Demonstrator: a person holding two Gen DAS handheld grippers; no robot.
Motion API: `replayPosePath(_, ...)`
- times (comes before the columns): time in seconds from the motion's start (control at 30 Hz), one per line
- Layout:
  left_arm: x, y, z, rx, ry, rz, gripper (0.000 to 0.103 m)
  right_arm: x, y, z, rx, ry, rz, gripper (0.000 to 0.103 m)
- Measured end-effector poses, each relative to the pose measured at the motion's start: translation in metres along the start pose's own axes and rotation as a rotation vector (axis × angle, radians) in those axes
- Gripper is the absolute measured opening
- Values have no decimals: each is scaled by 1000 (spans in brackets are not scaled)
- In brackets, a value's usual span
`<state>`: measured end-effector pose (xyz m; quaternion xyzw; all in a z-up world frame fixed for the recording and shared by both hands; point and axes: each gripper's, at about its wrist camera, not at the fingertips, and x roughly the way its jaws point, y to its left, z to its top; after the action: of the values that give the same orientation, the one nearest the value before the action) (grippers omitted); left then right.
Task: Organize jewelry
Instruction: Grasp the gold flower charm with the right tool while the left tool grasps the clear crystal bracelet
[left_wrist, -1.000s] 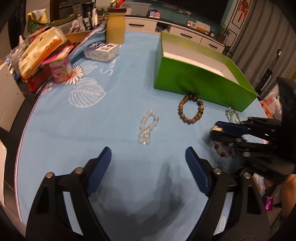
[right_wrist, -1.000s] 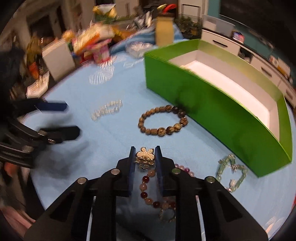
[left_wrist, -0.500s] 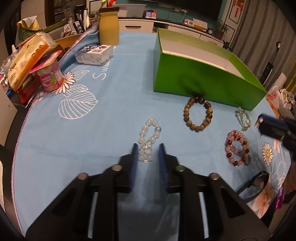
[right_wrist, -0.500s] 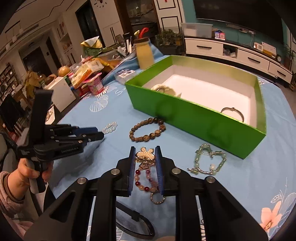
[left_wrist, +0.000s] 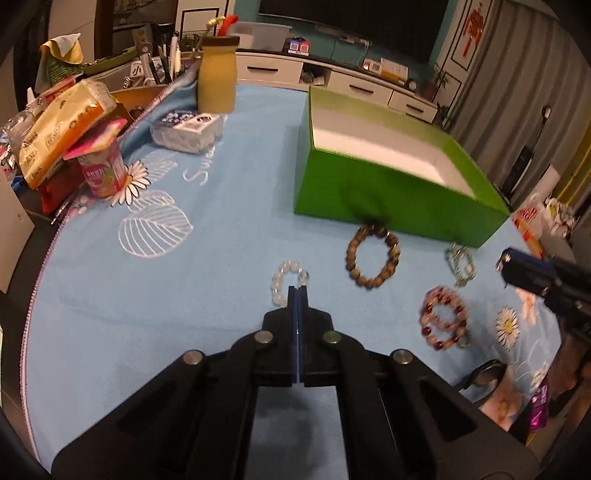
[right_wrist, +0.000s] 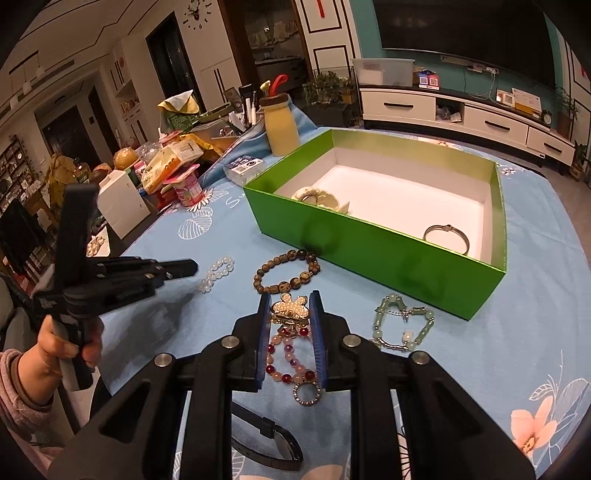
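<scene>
A clear bead bracelet (left_wrist: 283, 275) (right_wrist: 218, 271) lies on the blue cloth. My left gripper (left_wrist: 297, 292) (right_wrist: 192, 263) is shut, pads pressed flat together, tips at the bracelet's near end. No bead shows between the pads, and in the right wrist view the tip looks just short of it. My right gripper (right_wrist: 290, 308) (left_wrist: 511, 267) is shut on a gold pearl clip (right_wrist: 290, 310), held above a red and pink bead bracelet (right_wrist: 271, 350) (left_wrist: 424, 321). The open green box (left_wrist: 388, 206) (right_wrist: 369, 251) stands beyond.
A brown bead bracelet (left_wrist: 351, 254) (right_wrist: 260, 275) and a green stone chain (left_wrist: 460, 262) (right_wrist: 384, 314) lie before the box. Inside are a pale bracelet (right_wrist: 317, 195) and a metal bangle (right_wrist: 445, 236). A black strap (right_wrist: 266, 435) lies near. A bottle (left_wrist: 216, 81), cup (left_wrist: 105, 173) and packets crowd the left.
The left jaws went from wide open to fully shut at the clear bracelet's near end. The right gripper rose with the clip and drew off to the right, uncovering the red bracelet.
</scene>
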<state>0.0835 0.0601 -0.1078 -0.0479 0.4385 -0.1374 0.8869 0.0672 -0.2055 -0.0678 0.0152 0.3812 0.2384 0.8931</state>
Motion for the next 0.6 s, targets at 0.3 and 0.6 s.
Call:
replayPosePath(0.3,12,11,-2,-70,54,8,28,-6,-1,-6,15,-2,3,21)
replayPosePath(0.6,35,-5,-6,9,55,100,30,-9,-4,-9,33,-5,-6,21)
